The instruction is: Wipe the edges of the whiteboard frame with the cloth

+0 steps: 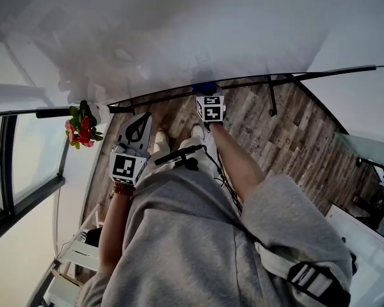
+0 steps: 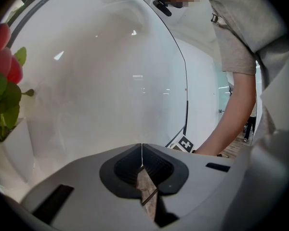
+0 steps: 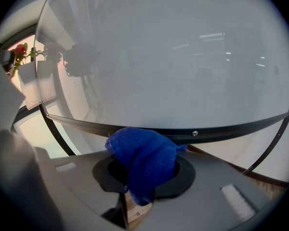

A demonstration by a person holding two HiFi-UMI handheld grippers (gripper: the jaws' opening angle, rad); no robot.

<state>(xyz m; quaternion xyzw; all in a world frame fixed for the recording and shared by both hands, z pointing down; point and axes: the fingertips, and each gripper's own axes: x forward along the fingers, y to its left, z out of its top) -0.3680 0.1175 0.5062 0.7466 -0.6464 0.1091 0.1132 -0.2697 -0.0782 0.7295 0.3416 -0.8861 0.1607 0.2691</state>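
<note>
The whiteboard (image 1: 198, 24) fills the top of the head view, and its black bottom frame edge (image 1: 160, 96) curves across below it. My right gripper (image 1: 207, 92) is shut on a blue cloth (image 1: 205, 86) that is pressed against this edge. In the right gripper view the bunched cloth (image 3: 142, 158) sticks out of the right gripper (image 3: 142, 173) and overlaps the black frame edge (image 3: 216, 129). My left gripper (image 1: 141, 120) hangs just below the frame, left of the right one. Its jaws are shut with nothing in them, and the left gripper (image 2: 142, 152) faces the white board surface (image 2: 106, 71).
Red flowers in a white pot (image 1: 82, 129) stand at the frame's left end, close to the left gripper, and the flowers (image 2: 3, 76) also show in the left gripper view. A black stand leg (image 1: 272, 98) drops to the wooden floor (image 1: 288, 139). White steps (image 1: 73, 258) are lower left, a glass table (image 1: 370, 149) right.
</note>
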